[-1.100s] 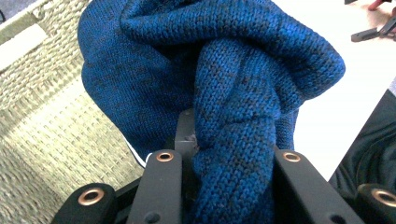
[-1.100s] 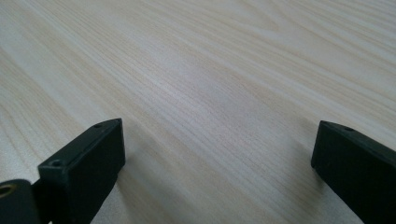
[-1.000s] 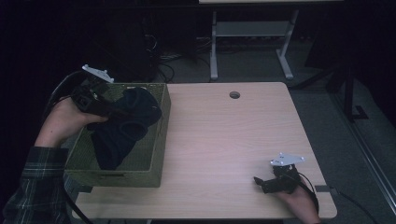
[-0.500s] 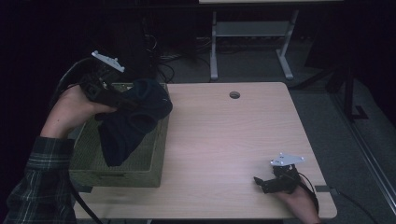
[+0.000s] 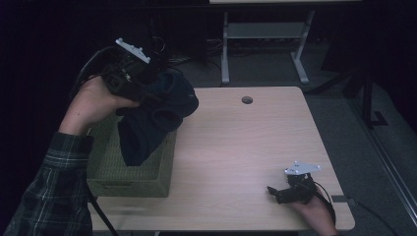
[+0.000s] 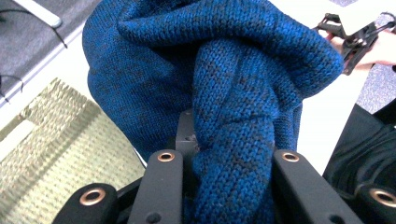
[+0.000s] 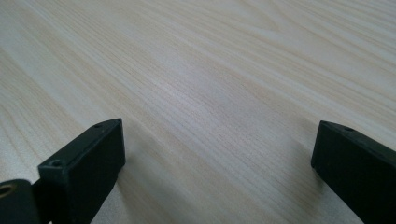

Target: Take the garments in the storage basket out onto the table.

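since a second ago, your left gripper point(image 5: 147, 91) went up and toward the middle of the table point(image 5: 246, 147), and the blue sweater point(image 5: 152, 118) came up with it. back then the sweater lay mostly down in the green woven basket point(image 5: 133, 172). now most of it hung in the air over the basket's far corner, with one loose end still dangling down into the basket. your right hand did not move at all.

your left jaws were clamped on a thick fold of the knit. in the left gripper view, the blue sweater point(image 6: 224, 93) was bunched up between the two black jaws, and the pads squeezed it from both sides. that looked like a good, deep hold.

your right gripper point(image 5: 278, 193) rested near the front right edge of the table, well apart from the sweater. in the right gripper view its jaws stood wide apart with nothing but bare wood between them.

to do this step well, you needed to lift higher before going sideways, so the dangling end cleared the basket's rim and did not drag the basket along. you needed to keep the squeeze steady, because knit is soft and can slip. a slow move was best, since the hanging part could swing. the open table in the middle looked like a good place to set it down, and your free right gripper could help spread it there.
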### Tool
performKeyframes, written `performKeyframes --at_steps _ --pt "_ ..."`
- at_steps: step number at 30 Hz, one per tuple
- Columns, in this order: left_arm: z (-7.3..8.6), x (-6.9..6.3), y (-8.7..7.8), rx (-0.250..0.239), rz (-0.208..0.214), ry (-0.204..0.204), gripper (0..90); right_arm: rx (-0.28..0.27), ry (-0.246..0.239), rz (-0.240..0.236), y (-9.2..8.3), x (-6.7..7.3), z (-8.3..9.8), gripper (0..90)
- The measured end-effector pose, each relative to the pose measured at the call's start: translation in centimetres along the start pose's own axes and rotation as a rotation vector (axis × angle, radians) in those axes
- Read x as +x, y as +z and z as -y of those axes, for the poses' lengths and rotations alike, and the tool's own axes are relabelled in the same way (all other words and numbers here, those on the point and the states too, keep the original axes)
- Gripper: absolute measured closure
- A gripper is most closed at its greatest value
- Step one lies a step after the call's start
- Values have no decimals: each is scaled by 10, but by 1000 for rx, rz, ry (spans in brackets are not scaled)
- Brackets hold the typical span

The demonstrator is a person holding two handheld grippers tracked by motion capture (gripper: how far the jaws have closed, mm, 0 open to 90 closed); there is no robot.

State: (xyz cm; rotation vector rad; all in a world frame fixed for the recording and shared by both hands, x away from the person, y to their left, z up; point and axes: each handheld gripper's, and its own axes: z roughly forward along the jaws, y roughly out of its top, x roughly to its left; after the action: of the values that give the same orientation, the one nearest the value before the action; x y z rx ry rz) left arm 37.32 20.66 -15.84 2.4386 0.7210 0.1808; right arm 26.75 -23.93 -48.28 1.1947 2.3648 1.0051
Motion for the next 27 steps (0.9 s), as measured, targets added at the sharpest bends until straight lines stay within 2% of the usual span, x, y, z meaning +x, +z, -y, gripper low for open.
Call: performKeyframes --at_steps 12,20,27 --pt "-34 -18 12 -8 19 51 734 0 1 0 0 0 0 26" --pt "-54 -31 30 -9 37 76 736 0 1 0 0 0 0 26" --pt "-66 -42 51 12 42 100 737 3 1 0 0 0 0 26"
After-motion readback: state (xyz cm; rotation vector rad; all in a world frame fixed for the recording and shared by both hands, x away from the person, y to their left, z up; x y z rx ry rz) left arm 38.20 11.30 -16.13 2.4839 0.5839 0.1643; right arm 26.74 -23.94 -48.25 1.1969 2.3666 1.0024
